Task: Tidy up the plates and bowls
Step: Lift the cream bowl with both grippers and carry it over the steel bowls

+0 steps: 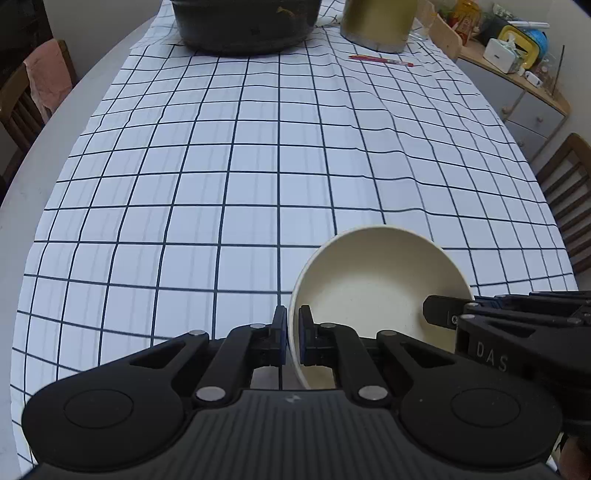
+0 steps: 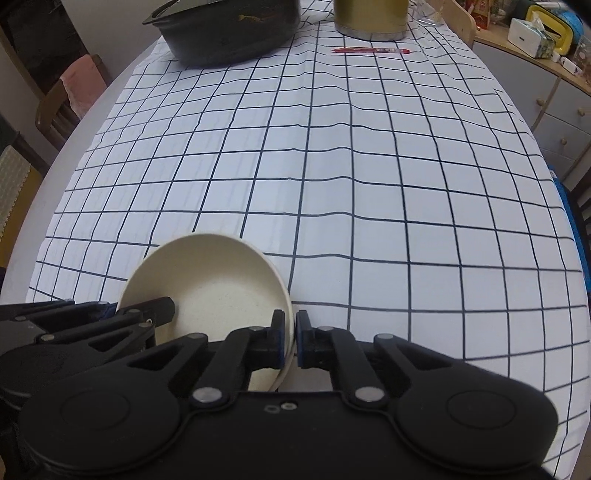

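Note:
A cream bowl [image 1: 373, 288] is held above the checked tablecloth [image 1: 240, 166] by both grippers. My left gripper [image 1: 291, 332] is shut on its left rim. In the left wrist view my right gripper [image 1: 443, 314] reaches in from the right over the bowl's other rim. In the right wrist view the same bowl [image 2: 214, 288] sits left of centre, and my right gripper [image 2: 290, 338] is shut on its right rim. The left gripper [image 2: 162, 308] grips the opposite rim there. No plates are in view.
At the far end of the table stand a black casserole pot [image 1: 243, 22], a gold metal pot [image 1: 376, 26] and a red pen [image 1: 380, 61]. Wooden chairs [image 1: 569, 199] flank the table. A cluttered sideboard [image 1: 517, 70] is at the right.

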A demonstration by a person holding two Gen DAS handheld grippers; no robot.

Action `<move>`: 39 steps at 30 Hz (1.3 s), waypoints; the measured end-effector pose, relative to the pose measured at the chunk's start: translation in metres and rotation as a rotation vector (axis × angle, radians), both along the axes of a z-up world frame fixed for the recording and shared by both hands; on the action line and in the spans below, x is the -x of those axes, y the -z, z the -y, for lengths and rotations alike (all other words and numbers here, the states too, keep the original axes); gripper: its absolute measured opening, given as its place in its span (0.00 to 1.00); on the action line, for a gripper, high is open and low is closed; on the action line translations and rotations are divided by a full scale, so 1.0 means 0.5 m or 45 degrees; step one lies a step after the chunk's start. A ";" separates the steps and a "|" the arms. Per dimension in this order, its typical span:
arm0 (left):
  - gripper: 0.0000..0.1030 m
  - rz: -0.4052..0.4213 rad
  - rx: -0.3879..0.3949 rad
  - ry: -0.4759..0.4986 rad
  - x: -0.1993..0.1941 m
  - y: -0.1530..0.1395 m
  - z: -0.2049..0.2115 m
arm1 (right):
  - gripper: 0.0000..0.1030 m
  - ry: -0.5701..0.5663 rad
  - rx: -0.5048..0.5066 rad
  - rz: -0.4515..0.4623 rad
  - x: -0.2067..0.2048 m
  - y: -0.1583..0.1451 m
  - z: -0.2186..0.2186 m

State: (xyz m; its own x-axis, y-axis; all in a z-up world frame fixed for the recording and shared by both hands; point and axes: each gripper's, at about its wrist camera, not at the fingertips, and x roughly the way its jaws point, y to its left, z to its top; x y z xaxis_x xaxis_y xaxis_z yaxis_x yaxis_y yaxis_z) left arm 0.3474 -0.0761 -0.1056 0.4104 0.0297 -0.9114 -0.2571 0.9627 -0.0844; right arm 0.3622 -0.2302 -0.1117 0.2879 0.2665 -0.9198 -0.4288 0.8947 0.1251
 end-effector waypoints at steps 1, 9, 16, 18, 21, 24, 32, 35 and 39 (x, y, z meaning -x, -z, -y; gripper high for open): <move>0.05 0.001 0.003 0.009 0.006 -0.006 0.005 | 0.06 0.007 -0.005 -0.006 0.004 -0.005 0.005; 0.05 0.022 0.009 0.087 0.064 -0.072 0.043 | 0.06 0.033 -0.012 0.012 0.065 -0.063 0.041; 0.05 0.047 0.008 0.144 0.128 -0.140 0.072 | 0.06 0.058 -0.011 0.054 0.134 -0.130 0.074; 0.05 0.060 0.003 0.162 0.147 -0.160 0.082 | 0.06 0.067 -0.018 0.064 0.154 -0.148 0.087; 0.05 0.080 -0.005 0.195 0.176 -0.188 0.100 | 0.06 0.079 -0.027 0.084 0.185 -0.175 0.108; 0.06 0.094 -0.010 0.236 0.205 -0.212 0.120 | 0.06 0.094 -0.034 0.102 0.218 -0.199 0.130; 0.06 0.099 -0.024 0.386 0.283 -0.237 0.201 | 0.07 0.144 -0.022 0.114 0.306 -0.233 0.202; 0.06 0.098 -0.019 0.437 0.305 -0.236 0.235 | 0.07 0.183 -0.025 0.111 0.335 -0.237 0.240; 0.06 0.091 -0.012 0.510 0.334 -0.224 0.284 | 0.07 0.240 -0.029 0.102 0.375 -0.231 0.292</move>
State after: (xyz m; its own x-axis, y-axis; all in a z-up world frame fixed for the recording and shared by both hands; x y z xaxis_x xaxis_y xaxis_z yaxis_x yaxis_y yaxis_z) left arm 0.1806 -0.2181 0.0064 0.4533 -0.1371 -0.8808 0.1443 0.9864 -0.0792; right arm 0.1746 -0.3763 0.0037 0.4069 0.2213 -0.8863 -0.2637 0.9574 0.1180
